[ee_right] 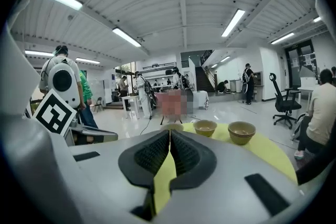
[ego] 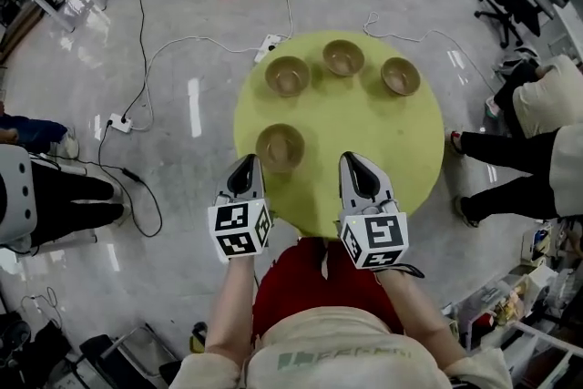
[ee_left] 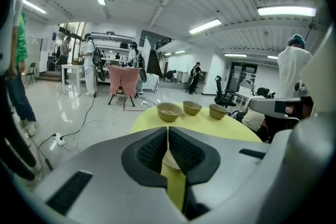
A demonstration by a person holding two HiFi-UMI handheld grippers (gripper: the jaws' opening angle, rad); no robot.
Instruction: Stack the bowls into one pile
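L gripper (ego: 244, 165), R gripper (ego: 355, 163) side by side, forearms fwd; both jaws together.

Four bowls stand on one round desk (ego: 392, 150): three in a far row, the far-left bowl (ego: 287, 76), the middle bowl (ego: 343, 57) and the far-right bowl (ego: 400, 76), plus one near-left bowl (ego: 280, 147). Two tongs: left tongs (ego: 244, 162), right tongs (ego: 356, 159).
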